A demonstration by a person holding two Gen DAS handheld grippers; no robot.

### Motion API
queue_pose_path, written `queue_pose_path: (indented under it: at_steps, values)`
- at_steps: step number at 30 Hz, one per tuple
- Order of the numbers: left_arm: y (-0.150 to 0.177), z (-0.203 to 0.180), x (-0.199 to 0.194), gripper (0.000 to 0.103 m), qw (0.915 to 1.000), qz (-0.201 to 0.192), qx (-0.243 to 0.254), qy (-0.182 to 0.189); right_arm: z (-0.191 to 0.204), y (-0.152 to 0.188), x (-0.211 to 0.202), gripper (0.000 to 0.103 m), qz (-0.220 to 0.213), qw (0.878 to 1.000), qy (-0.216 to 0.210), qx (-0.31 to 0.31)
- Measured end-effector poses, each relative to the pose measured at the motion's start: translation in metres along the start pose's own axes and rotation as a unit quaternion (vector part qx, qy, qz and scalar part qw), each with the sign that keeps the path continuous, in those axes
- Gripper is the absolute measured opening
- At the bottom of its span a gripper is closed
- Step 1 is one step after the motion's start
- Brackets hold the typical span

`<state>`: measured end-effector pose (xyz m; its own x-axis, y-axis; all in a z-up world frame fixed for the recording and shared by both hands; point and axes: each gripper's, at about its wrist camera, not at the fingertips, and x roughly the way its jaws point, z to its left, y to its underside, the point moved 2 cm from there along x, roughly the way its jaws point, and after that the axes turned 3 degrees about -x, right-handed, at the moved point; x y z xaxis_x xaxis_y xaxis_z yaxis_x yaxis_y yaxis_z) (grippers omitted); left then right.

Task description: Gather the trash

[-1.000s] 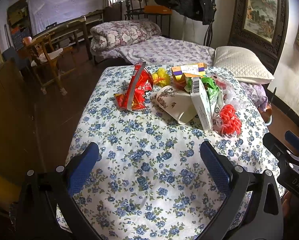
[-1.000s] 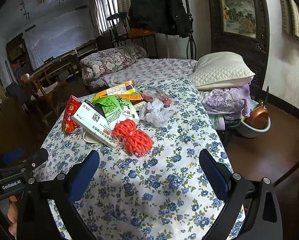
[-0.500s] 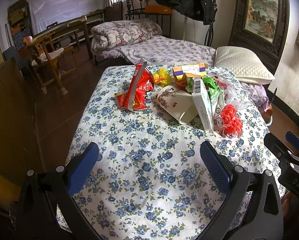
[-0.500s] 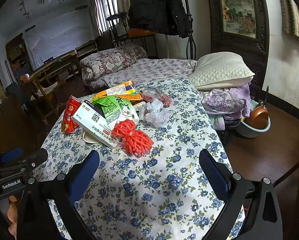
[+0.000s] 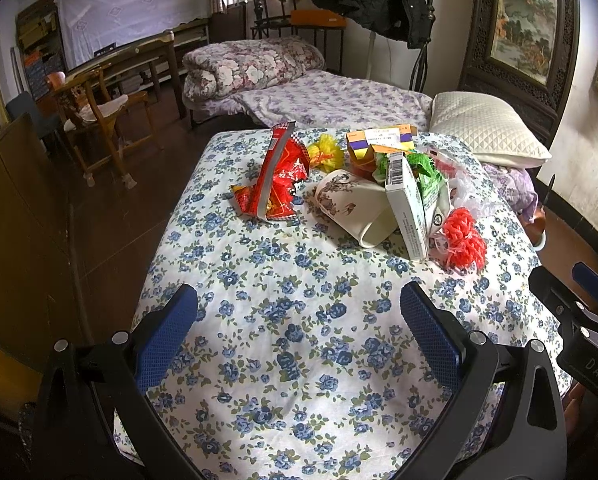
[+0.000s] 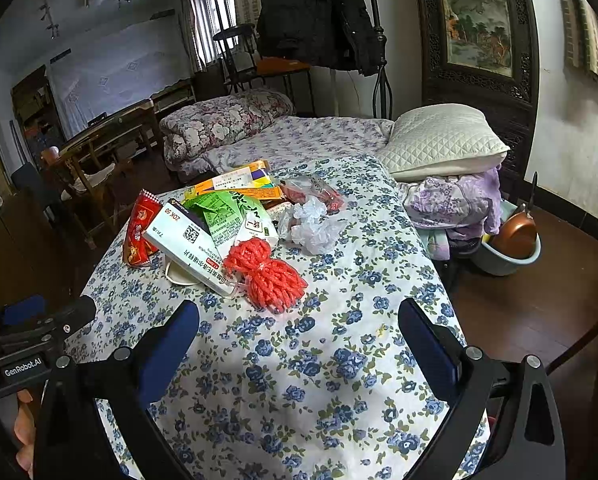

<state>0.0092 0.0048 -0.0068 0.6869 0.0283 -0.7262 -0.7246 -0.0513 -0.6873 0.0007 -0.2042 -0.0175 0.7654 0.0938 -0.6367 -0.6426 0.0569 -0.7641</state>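
Left gripper (image 5: pixel 299 320) and right gripper (image 6: pixel 299 332) both stood wide open, empty, hovering over the near edge of the table (image 5: pixel 299 360), touching nothing. Trash sat heaped toward the far edge: red wrapper (image 5: pixel 277 184), tipped cup (image 5: pixel 351 208) (contents possibly none; interior unclear), white box (image 6: pixel 191 248), red mesh (image 6: pixel 265 274). No change from 0.5 s earlier.

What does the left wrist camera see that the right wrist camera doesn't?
Only the left wrist view shows the yellow crinkly plastic ball and the printed side of the tipped white paper cup. Only the right wrist view shows the copper pan in the blue basin and the crumpled clear plastic bag in full. Both show the red mesh bundle, white medicine box, red snack wrapper and flowered tablecloth.
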Motion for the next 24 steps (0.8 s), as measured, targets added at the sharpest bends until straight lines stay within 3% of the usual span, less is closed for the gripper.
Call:
queue_pose_path:
  at_steps: [17,24]
  values:
    - [0.001,0.002,0.002,0.097,1.0,0.001,0.003,-0.001,-0.001,0.0,0.001,0.097,0.002,1.0,0.002,-0.001]
    - [-0.008,0.033,0.015,0.097,0.9994,-0.013,0.002,-0.033,-0.013,0.006,0.017,0.097,0.01,1.0,0.02,-0.003]
